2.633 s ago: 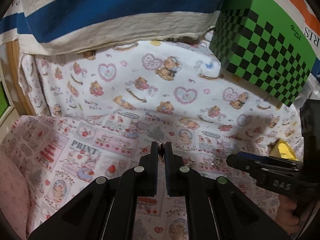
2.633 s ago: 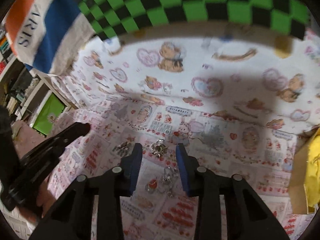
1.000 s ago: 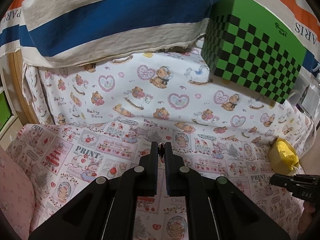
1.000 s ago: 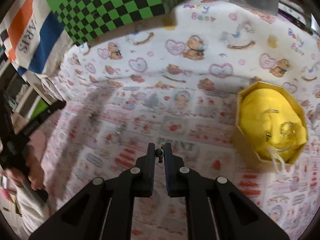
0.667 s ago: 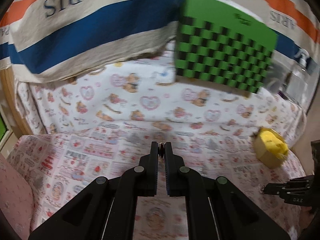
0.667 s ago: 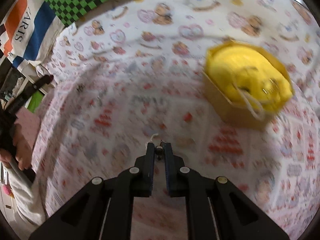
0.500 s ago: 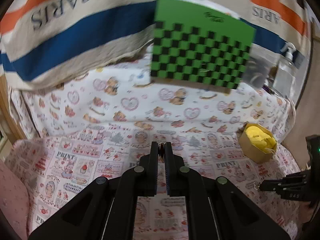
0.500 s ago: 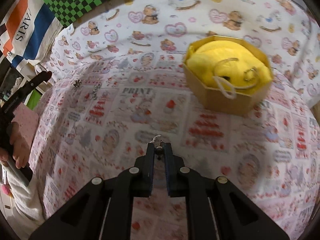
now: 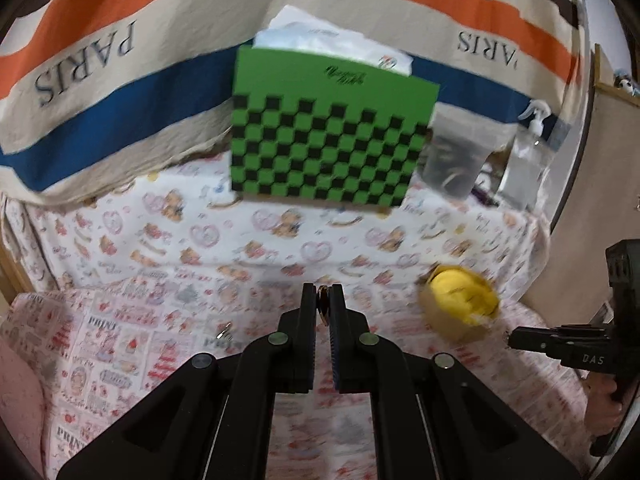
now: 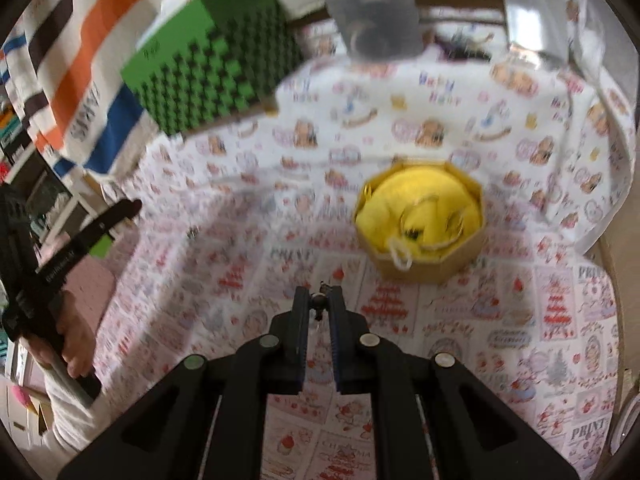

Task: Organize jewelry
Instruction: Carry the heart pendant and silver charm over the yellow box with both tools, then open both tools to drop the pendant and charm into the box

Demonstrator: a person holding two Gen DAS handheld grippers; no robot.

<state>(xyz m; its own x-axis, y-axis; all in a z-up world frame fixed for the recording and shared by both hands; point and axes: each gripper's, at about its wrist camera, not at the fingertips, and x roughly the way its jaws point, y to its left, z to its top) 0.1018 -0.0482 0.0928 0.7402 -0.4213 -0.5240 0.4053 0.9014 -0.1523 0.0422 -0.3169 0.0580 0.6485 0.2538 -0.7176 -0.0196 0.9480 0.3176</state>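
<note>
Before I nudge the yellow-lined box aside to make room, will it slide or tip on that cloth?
The box looks like thin cardboard, low and wide, so it probably slides rather than tips. It is likely light: only a soft yellow lining and a few rings show inside. The printed cloth may bunch up under it, and its cord could snag.

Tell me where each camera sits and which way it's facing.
Left wrist: on the left gripper, facing the green checkered box; right gripper at right.
Right wrist: on the right gripper, looking down at the yellow-lined jewelry box; left gripper and hand at left.
Shared: both boxes, printed cloth.
</note>
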